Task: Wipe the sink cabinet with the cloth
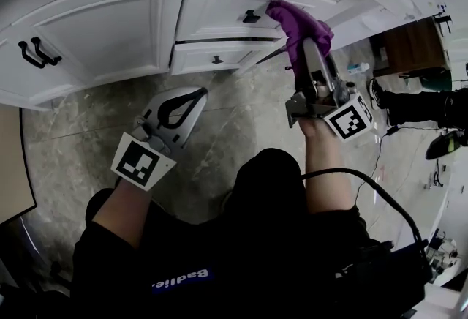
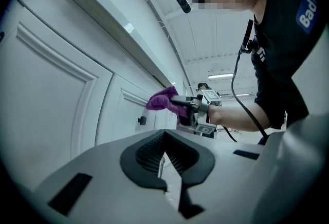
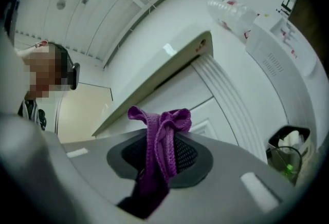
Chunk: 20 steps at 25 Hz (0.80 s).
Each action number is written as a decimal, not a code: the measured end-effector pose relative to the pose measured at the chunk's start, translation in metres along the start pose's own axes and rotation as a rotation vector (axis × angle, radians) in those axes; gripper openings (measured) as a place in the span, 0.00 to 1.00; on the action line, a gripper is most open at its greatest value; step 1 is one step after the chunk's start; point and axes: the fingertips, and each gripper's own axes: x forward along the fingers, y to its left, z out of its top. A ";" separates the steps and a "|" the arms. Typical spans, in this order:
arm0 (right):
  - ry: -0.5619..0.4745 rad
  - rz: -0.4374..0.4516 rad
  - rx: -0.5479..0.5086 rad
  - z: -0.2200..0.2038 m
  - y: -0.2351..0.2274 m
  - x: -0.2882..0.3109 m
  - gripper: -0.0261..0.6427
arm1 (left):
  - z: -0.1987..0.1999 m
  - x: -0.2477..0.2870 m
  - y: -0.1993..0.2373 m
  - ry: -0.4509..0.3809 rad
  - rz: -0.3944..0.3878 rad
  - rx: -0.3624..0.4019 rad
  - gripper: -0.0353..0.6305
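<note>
Your right tongs (image 1: 308, 53) are clamped tight on the purple cloth (image 1: 291, 20). The cloth bunches out past the tips and sits against the sink cabinet (image 1: 110, 32), at the right end of its upper drawer front (image 1: 216, 6), just beside the black handle (image 1: 251, 16). Your right forearm is stretched forward, tongs pointing at the cabinet. Your left tongs (image 1: 196, 94) are closed tip to tip with nothing in them, held low and apart from the cabinet, angled towards its lower drawer.
</note>
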 end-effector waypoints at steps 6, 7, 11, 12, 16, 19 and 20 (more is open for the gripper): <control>-0.054 -0.023 -0.027 0.015 -0.015 0.023 0.16 | 0.002 0.004 -0.005 -0.001 -0.013 0.011 0.04; -0.024 -0.050 -0.034 0.004 -0.021 0.026 0.16 | 0.002 0.004 -0.007 0.001 -0.015 0.013 0.04; 0.080 -0.167 -0.033 -0.047 -0.052 0.026 0.16 | 0.003 0.003 -0.008 0.003 -0.013 0.014 0.04; 0.092 -0.190 -0.015 -0.058 -0.060 0.024 0.16 | 0.003 0.002 -0.008 0.004 -0.012 0.015 0.04; 0.157 -0.259 0.025 -0.097 -0.087 0.014 0.16 | 0.003 0.001 -0.009 0.004 -0.015 0.020 0.04; 0.237 -0.287 0.033 -0.129 -0.097 0.009 0.16 | 0.002 0.001 -0.011 0.010 -0.023 0.028 0.04; 0.269 -0.291 0.036 -0.140 -0.098 0.007 0.16 | 0.002 0.002 -0.012 0.013 -0.027 0.034 0.04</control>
